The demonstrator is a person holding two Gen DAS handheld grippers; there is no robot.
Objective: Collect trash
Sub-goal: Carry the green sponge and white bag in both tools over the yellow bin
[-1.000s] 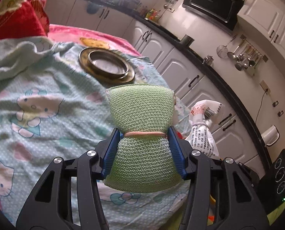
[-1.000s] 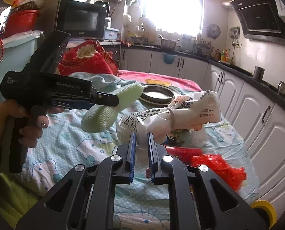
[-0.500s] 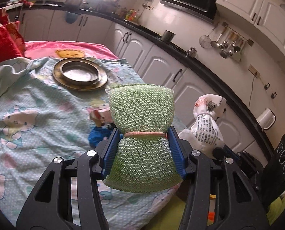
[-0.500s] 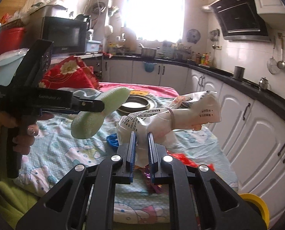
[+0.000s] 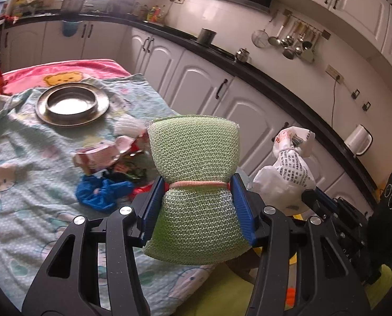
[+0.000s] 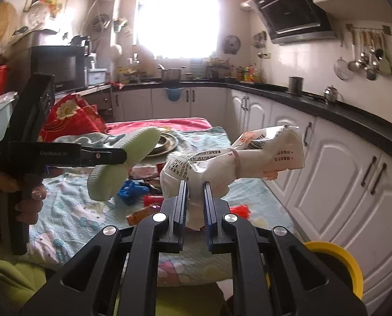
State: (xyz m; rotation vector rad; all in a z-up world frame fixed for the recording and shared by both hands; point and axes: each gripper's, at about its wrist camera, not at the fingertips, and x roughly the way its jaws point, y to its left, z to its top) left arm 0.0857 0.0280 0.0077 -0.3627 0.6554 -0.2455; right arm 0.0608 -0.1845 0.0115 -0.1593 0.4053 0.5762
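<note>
My left gripper (image 5: 198,197) is shut on a green mesh sponge (image 5: 194,158) bound with a pink rubber band, held in the air off the table's near edge. It also shows in the right wrist view (image 6: 122,166). My right gripper (image 6: 195,200) is shut on a white printed plastic bag (image 6: 230,160) tied with a rubber band, also lifted; the bag shows in the left wrist view (image 5: 288,168). Loose trash lies on the cartoon-print tablecloth (image 5: 24,158): a blue wrapper (image 5: 101,192), a pink and white packet (image 5: 101,155), and red wrappers (image 6: 240,209).
A round metal plate (image 5: 72,104) sits on the far part of the table. White kitchen cabinets (image 6: 327,184) run along the right. A yellow tape roll (image 6: 338,263) is low at the right. A red cushion (image 6: 69,118) lies at the far left.
Both grippers have pulled back and up from the table with their loads. More of the trash pile and the table's near edge has come into view.
</note>
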